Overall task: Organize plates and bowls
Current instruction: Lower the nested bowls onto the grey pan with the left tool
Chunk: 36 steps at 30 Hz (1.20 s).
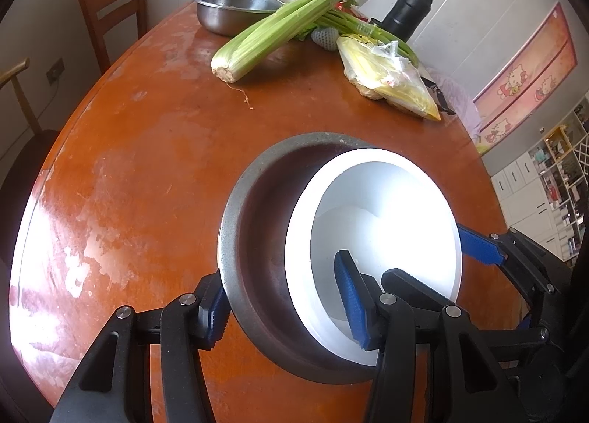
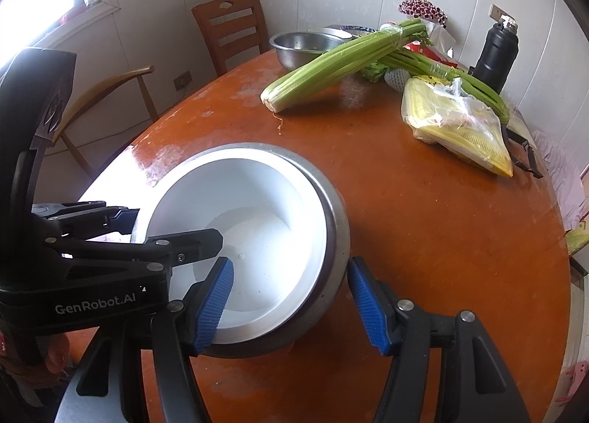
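A white bowl (image 1: 383,209) sits nested inside a grey metal bowl (image 1: 265,202) on the orange table; both show in the right wrist view, white bowl (image 2: 257,209) in metal bowl (image 2: 337,235). My left gripper (image 1: 283,305) is wide apart, one finger outside the metal bowl's left rim, the other inside the white bowl; it shows from the side in the right wrist view (image 2: 165,228). My right gripper (image 2: 291,298) is open, straddling the near right rim of both bowls, left pad (image 2: 215,303) inside the white bowl, right pad (image 2: 368,303) outside the metal bowl.
At the far side lie a steel basin (image 2: 305,46), a celery bunch (image 2: 338,62), a bag of yellow food (image 2: 460,125) and a black flask (image 2: 495,53). Wooden chairs (image 2: 232,29) stand behind the table. The table edge (image 1: 33,224) curves at left.
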Available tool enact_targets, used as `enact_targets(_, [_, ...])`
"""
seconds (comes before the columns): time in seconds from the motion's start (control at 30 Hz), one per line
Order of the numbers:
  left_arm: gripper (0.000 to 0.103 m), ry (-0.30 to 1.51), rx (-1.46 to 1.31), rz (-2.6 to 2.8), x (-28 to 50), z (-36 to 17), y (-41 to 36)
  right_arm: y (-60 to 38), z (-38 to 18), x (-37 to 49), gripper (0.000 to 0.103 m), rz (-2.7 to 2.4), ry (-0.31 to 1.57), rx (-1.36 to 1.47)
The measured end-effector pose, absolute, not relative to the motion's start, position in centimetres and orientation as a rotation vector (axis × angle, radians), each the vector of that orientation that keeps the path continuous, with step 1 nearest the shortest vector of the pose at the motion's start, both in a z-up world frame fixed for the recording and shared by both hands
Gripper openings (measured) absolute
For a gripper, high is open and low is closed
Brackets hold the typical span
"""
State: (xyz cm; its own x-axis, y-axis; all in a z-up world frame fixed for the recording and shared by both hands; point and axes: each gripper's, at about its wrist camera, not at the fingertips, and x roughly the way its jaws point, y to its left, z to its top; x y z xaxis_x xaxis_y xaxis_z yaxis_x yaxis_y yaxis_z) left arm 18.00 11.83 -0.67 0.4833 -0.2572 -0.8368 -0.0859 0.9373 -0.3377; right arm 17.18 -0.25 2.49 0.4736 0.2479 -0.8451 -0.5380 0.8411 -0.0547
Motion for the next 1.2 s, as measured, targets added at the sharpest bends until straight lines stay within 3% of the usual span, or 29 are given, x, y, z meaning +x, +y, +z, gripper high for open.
enact_targets(1.2, [0.063,1.092,-0.371,-0.095,18.2,-1.7,12.5,-1.0,2.3,18.0,0.069,0.439,0.949,-0.333])
